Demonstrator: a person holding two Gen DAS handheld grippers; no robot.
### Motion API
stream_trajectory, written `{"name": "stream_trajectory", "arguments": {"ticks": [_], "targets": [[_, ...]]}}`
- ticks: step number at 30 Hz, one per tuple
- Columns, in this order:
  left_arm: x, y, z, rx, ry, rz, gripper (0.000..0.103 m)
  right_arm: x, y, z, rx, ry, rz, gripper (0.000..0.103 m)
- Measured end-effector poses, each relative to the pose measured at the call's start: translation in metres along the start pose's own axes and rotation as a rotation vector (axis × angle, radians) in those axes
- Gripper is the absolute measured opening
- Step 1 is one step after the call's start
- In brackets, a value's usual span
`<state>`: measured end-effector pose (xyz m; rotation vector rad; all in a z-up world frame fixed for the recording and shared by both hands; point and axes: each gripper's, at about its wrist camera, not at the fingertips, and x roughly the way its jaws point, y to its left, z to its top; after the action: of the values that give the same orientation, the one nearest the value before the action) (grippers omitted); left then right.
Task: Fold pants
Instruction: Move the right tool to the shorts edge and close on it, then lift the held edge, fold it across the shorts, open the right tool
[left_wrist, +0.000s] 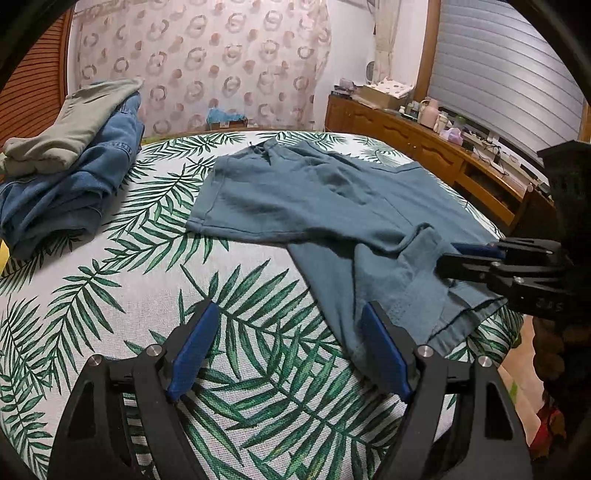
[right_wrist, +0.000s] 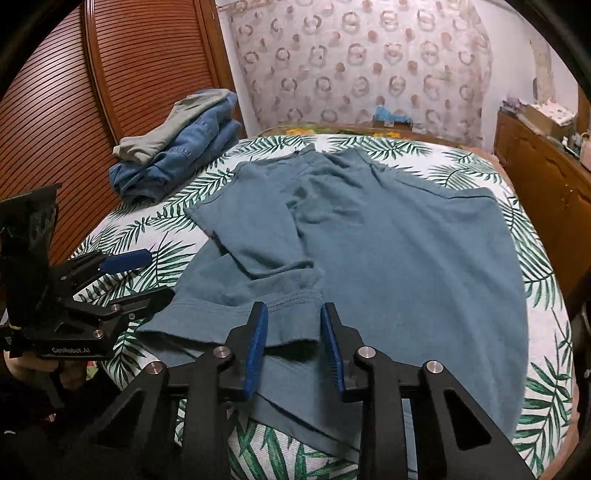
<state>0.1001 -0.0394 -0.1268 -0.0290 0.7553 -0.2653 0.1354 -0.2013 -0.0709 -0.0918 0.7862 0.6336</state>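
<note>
Teal-blue pants lie spread on the leaf-print bed; they also show in the right wrist view. One leg is folded back over the other near the front. My left gripper is open and empty, over the bedsheet just left of the pants' front edge; it also shows in the right wrist view. My right gripper is open, its fingers either side of a cuff fold at the pants' near edge; it also shows in the left wrist view.
A stack of folded jeans with a grey-green garment on top sits at the bed's back left, also in the right wrist view. A wooden sideboard with clutter runs along the right. A slatted wooden door stands at left.
</note>
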Motion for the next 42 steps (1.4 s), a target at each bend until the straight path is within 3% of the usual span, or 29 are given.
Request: {"name": "stream_trajectory", "arguments": {"ticks": [9,20,28,42], "targets": [[-0.003,0.001,0.013,-0.01,0.024,-0.006,0.081,-0.034,0.007,0.011,-0.064,-0.1,-0.012,0.006],[-0.023,-0.02,0.026,0.02,-0.031,-0.052,0.081,-0.111,0.004,-0.002,-0.074,-0.262,-0.116,0.006],[-0.026,-0.038,0.036,0.044,-0.052,-0.085,0.081,-0.133,-0.002,-0.034,-0.031,-0.267,-0.176,0.006],[-0.009,-0.062,0.04,0.076,-0.029,-0.099,0.081,-0.141,0.009,-0.05,0.021,-0.229,-0.192,0.006]]}}
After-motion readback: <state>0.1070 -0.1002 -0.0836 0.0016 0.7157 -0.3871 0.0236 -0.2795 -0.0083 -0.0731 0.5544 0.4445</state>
